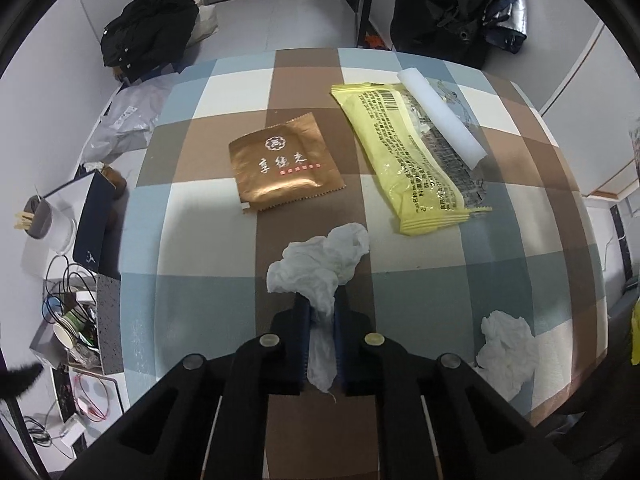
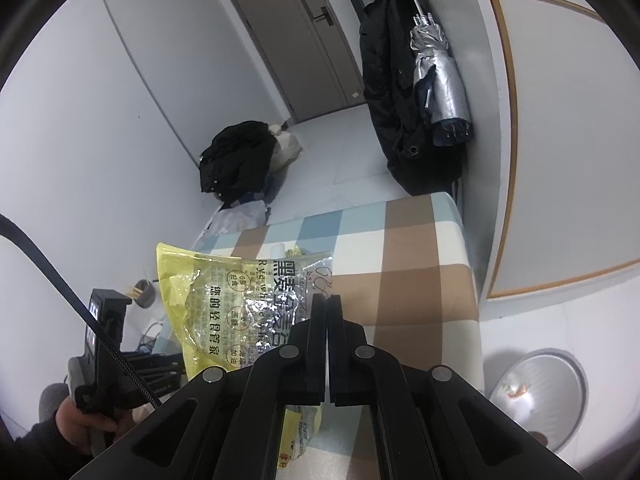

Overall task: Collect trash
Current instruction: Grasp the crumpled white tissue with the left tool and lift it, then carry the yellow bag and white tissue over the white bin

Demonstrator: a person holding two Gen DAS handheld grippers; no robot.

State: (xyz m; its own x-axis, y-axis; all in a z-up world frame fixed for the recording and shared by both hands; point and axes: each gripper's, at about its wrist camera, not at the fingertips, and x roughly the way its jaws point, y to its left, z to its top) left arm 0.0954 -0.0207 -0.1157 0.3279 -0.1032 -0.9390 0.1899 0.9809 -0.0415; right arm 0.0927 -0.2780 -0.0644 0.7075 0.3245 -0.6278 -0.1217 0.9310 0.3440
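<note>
I am working in a small lived-in room of a home: a checked tablecloth [image 1: 192,240] covers the table, black coats [image 2: 400,92] and a folded umbrella [image 2: 440,72] hang beside a grey door [image 2: 296,40], and clutter lines the floor.

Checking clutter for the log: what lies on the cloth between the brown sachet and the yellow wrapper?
Nothing: the left wrist view shows only bare checked tablecloth between the brown sachet and the yellow wrapper.
</note>
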